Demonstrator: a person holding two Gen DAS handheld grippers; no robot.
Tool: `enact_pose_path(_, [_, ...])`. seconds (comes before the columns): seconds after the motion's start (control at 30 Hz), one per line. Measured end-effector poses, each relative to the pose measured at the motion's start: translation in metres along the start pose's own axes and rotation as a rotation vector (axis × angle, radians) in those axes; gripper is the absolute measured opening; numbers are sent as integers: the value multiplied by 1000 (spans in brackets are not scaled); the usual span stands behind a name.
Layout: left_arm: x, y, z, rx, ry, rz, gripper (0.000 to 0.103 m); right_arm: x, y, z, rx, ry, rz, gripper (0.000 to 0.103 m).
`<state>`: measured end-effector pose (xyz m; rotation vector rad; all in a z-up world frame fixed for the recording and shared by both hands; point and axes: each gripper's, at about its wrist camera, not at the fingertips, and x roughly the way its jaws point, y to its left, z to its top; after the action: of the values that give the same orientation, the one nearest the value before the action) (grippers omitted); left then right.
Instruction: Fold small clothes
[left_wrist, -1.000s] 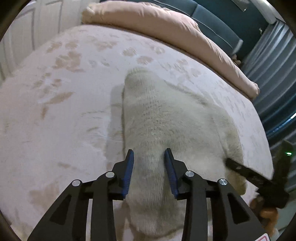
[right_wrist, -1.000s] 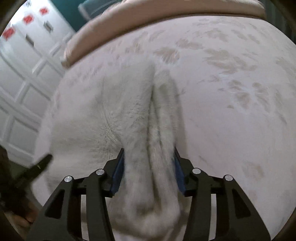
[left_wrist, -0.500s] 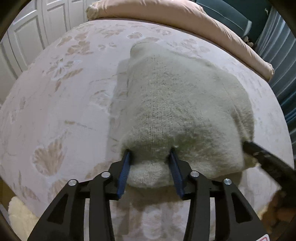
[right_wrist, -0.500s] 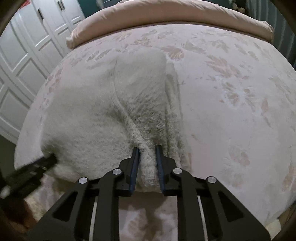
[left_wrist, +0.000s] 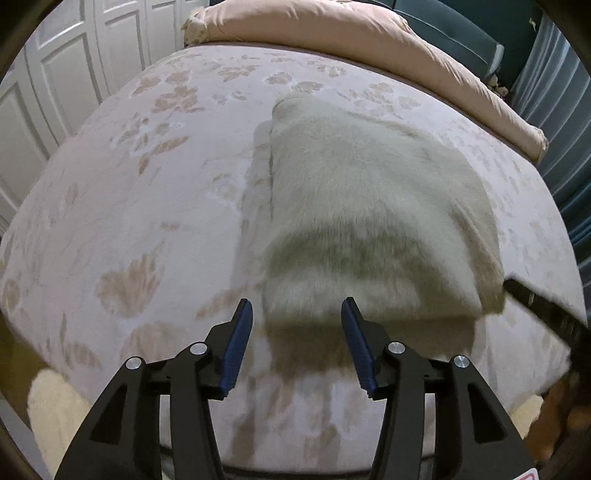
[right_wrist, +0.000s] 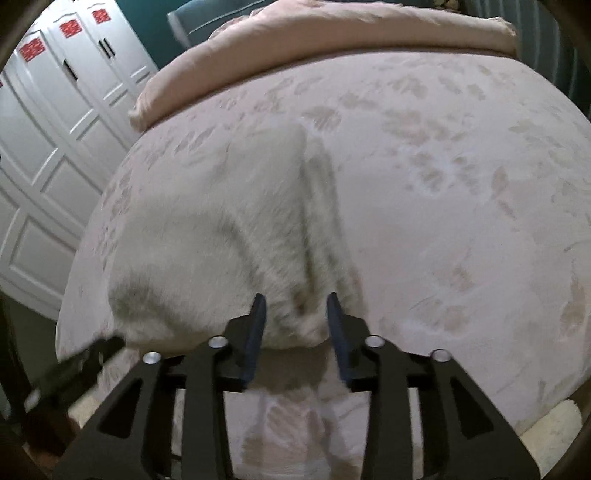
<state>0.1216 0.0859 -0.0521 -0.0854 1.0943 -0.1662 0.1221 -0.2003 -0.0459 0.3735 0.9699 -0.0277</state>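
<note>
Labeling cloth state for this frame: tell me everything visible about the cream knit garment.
The cream knit garment is fuzzy, off-white, wool-like and lies folded into a thick, roughly rectangular bundle on the leaf-patterned bedspread. A lengthwise crease or tucked layer runs along its right side in the right wrist view. Its near edge sits by the bed's front edge. Both views are motion-blurred. The left claw and right claw are open at that near edge; neither grips it, and contact is unclear.

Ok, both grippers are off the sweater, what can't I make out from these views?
- Sweater near edge, left wrist view: motion blur.
- Sleeve folds by the right gripper: blurred.
- Sweater's underside: hidden against the bed.
- Left gripper in right wrist view: smeared, cut by the frame edge.
</note>
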Motion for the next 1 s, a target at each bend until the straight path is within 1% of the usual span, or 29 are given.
enact_pose_path(0.07, [9,2,-11,12,27,26,50,8,-6,5,16,21,2,48])
enact_pose_path(0.1, [16,4,-15,9,44,50,50,17,-9,5,29,49,17,54])
enact_pose_path(0.13, [21,7,-16,-2,51,55,50,27,-11,6,41,79,32,54])
enact_pose_path(0.2, [28,12,-14,-22,35,69,50,48,-16,6,77,141,57,55])
enact_pose_path(0.27, [36,18,-5,-27,34,107,50,55,-17,1,114,154,73,47])
enact_pose_path(0.3, [38,22,-1,-39,33,102,50,53,-15,1,131,161,83,35])
enact_pose_path(0.33, [37,26,3,-50,26,101,49,51,-13,3,150,168,102,27])
enact_pose_path(0.37, [36,29,9,-50,16,111,49,46,-10,5,167,169,124,27])
enact_pose_path(0.47, [33,37,23,-27,-17,160,50,25,4,4,158,124,177,26])
enact_pose_path(0.53, [37,48,27,-66,-6,163,51,33,10,-3,118,136,138,27])
enact_pose_path(0.57, [41,51,25,-75,7,155,52,42,11,-8,93,155,85,29])
enact_pose_path(0.6, [46,52,20,-75,30,153,52,54,11,-15,58,165,44,33])
enact_pose_path(0.63, [45,49,15,-60,28,162,52,54,12,-18,44,147,29,35])
enact_pose_path(0.67, [43,47,12,-47,21,167,52,47,14,-19,36,121,21,37])
enact_pose_path(0.7, [37,42,6,-29,18,168,51,38,17,-20,32,103,10,38])
enact_pose_path(0.8, [25,36,-12,-40,21,139,51,8,27,-27,-26,17,-44,37])
enact_pose_path(0.87, [20,30,-24,-38,19,133,55,-4,33,-37,-70,-19,-87,38])
enact_pose_path(0.9, [19,27,-28,-31,17,137,56,-7,34,-46,-93,-32,-119,40])
enact_pose_path(0.97, [16,20,-37,-3,9,154,65,-8,34,-63,-110,-49,-157,48])
enact_pose_path(1.0, [16,17,-42,15,4,163,66,-7,34,-69,-108,-52,-171,53])
